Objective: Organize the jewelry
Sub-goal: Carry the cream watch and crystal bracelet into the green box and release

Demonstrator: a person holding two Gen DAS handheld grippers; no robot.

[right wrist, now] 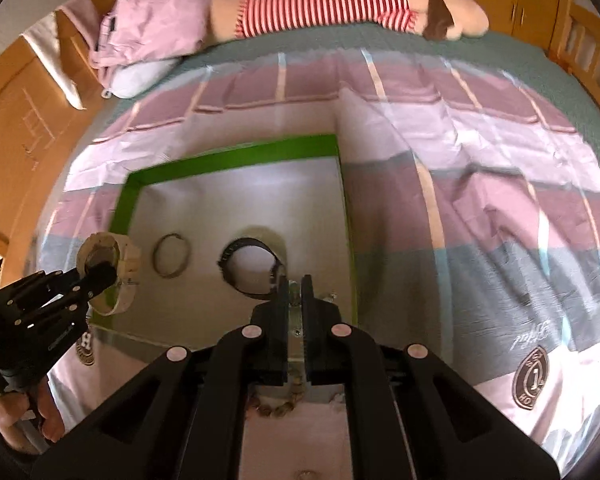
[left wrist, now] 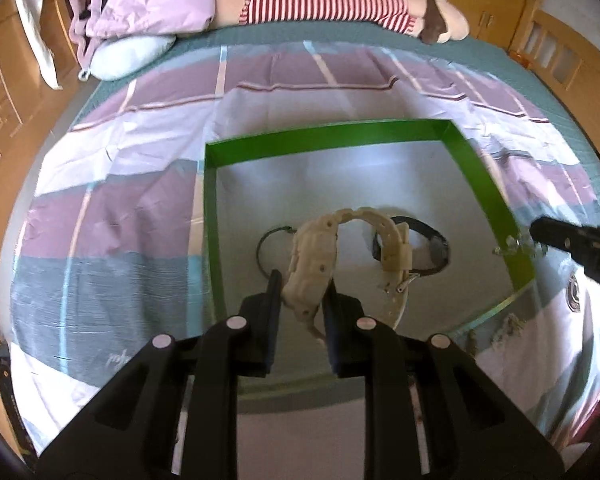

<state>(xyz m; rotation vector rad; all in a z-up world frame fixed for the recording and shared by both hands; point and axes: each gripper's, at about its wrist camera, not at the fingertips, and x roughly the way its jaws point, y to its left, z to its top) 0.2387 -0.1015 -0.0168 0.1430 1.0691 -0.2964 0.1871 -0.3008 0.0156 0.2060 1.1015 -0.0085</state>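
From the left wrist camera, I see my left gripper (left wrist: pixel 300 292) pinching a cream plastic wristwatch (left wrist: pixel 320 256) above the green-walled box with a grey floor (left wrist: pixel 324 138). A thin dark wire bangle (left wrist: pixel 266 250) and a black strap watch (left wrist: pixel 428 246) lie inside the box.

From the right wrist camera, my right gripper (right wrist: pixel 295 290) is pressed together on a small clear, silvery piece (right wrist: pixel 296 300) over the box's near right corner; what it is I cannot tell. The box rests on a pink and grey striped bedsheet (right wrist: pixel 480 168).

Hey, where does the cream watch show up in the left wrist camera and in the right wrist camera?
Left wrist view: cream watch at lower centre, clamped in the left gripper.
Right wrist view: cream watch at far left, above the tray's left edge.
Shared landmark: the green-rimmed tray, also.
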